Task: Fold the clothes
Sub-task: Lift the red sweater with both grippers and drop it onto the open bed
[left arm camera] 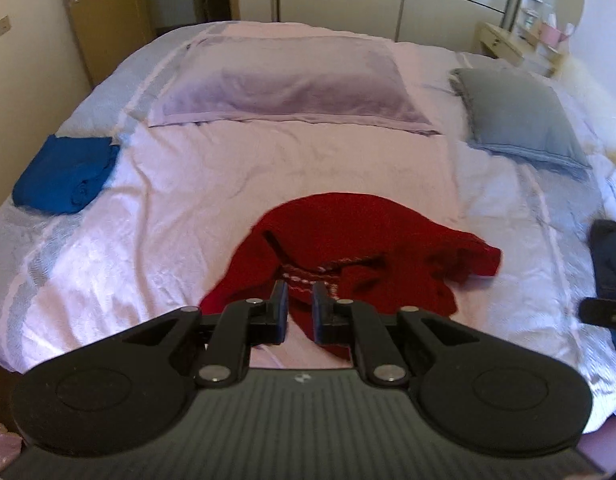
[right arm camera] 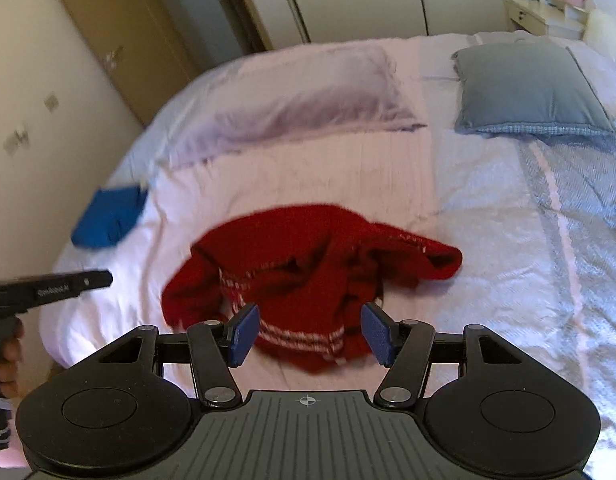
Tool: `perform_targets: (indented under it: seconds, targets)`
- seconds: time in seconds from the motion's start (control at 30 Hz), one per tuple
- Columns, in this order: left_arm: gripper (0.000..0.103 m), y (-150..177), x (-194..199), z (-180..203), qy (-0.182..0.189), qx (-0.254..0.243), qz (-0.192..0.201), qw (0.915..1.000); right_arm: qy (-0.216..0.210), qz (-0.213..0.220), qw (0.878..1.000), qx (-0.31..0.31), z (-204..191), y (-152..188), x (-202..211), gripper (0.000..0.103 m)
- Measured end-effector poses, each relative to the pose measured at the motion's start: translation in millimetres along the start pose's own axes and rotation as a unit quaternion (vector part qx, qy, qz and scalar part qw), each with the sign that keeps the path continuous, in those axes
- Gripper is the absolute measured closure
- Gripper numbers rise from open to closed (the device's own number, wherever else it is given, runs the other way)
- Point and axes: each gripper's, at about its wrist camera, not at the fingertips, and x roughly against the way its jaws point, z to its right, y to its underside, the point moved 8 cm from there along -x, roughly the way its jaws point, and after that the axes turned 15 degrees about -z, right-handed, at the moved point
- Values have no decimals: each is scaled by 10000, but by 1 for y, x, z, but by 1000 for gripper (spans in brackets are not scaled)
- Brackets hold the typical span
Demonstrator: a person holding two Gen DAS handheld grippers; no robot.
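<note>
One red knitted sweater (right arm camera: 308,276) lies crumpled ahead of both tools; it looks soft and limp. The right gripper (right arm camera: 310,336) is wide apart and empty, the left gripper (left arm camera: 300,312) nearly closed, holding nothing. The striped hem (right arm camera: 300,340) seems best to grasp.

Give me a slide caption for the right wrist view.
Right tool open above a crumpled red sweater on the bed, folded blue garment set aside at left.

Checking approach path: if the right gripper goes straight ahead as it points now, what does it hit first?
Probably the red sweater: the open right gripper points at its striped hem, nothing between. Depth unclear.
</note>
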Motion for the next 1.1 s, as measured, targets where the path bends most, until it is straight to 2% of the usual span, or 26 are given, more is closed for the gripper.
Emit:
perform_targets:
  seconds: [0.13, 0.27, 0.43, 0.6, 0.9, 1.1]
  targets:
    - [84, 12, 12, 21, 5, -217, 153, 9996, 226, -153, 9994, 220, -8, 7, -8, 43]
    - [82, 26, 11, 32, -65, -367, 91, 9993, 405, -339, 9980, 345, -12, 24, -2, 43]
    - [82, 52, 6, 44, -202, -408, -119, 9989, 384, -577, 9973, 236, -4, 62, -2, 43]
    - [78, 85, 8, 61, -283, -502, -264, 9980, 369, -689, 9968, 174, -1, 99, 14, 43]
    - [74, 149, 35, 75, -450, -508, -310, 9972, 287, -741, 9968, 109, 0, 157, 34, 43]
    - [74, 176, 51, 73, -528, -476, -270, 9971, 213, -690, 9973, 143, -6, 185, 44, 43]
